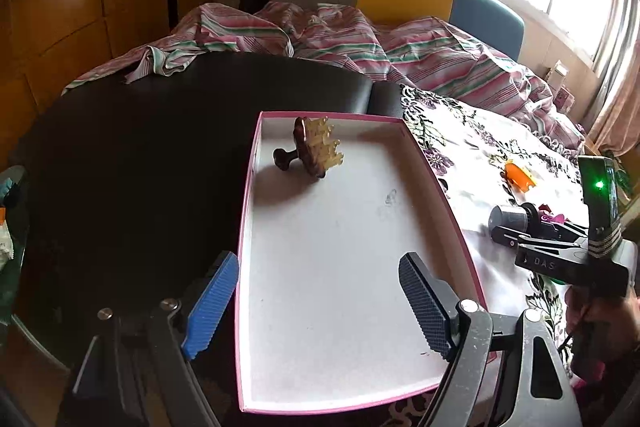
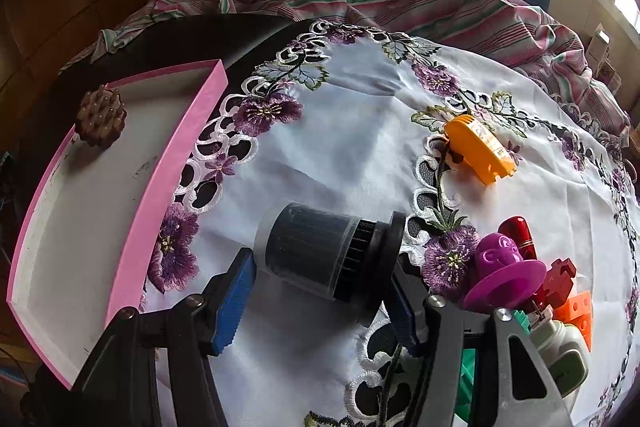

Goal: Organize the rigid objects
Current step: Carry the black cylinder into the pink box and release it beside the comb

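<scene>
A pink-edged shallow box (image 1: pixel 256 211) with a white floor lies on the table; it also shows in the right wrist view (image 2: pixel 160 187). A brown massage brush (image 1: pixel 310 151) lies at its far end, also seen in the right wrist view (image 2: pixel 100 117). My left gripper (image 1: pixel 316 303) is open and empty over the near end of the box. My right gripper (image 2: pixel 320 307) is open, its fingers on either side of a black and grey cylinder (image 2: pixel 328 251) that lies on its side on the cloth. From the left wrist view the right gripper (image 1: pixel 504 235) sits at that cylinder (image 1: pixel 508 217).
An orange plastic piece (image 2: pixel 480 151) lies on the flowered white cloth (image 2: pixel 360 131). A purple toy (image 2: pixel 504 267), a red tube (image 2: pixel 518 231), orange and red blocks (image 2: pixel 572 307) and a white and green item (image 2: pixel 568 359) crowd the right. A striped blanket (image 1: pixel 360 43) lies behind.
</scene>
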Motion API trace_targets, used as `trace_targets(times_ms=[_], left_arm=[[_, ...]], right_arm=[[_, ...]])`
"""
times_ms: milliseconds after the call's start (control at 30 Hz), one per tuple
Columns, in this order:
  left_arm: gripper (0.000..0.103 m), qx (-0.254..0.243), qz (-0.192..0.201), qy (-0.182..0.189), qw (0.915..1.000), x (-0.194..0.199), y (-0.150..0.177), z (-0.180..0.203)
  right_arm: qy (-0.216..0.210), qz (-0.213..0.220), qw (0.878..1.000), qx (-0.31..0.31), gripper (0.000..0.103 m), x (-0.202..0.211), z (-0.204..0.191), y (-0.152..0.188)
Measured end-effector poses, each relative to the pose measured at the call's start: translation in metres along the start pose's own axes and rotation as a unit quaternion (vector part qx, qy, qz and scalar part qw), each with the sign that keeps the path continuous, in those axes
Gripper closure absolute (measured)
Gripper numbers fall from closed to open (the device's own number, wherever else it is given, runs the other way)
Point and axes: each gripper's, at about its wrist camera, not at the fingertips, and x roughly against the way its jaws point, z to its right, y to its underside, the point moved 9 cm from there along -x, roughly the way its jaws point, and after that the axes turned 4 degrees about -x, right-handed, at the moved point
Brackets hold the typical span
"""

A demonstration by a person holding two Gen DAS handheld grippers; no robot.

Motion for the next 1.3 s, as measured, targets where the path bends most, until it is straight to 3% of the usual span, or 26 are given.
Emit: trace_targets(times_ms=[900, 1300], left_arm=[[0.020, 0.012, -0.004, 0.005, 0.9999, 0.006, 0.010, -0.013], [0.020, 0.026, -0.007, 0.014, 0.9996, 0.004, 0.013, -0.020]], right_arm=[[0.020, 0.013, 1.000, 0.000, 0.041, 0.010, -0.003, -0.008], [-0.040, 0.075, 0.996, 0.025, 0.041, 0.055, -0.073, -0.050]])
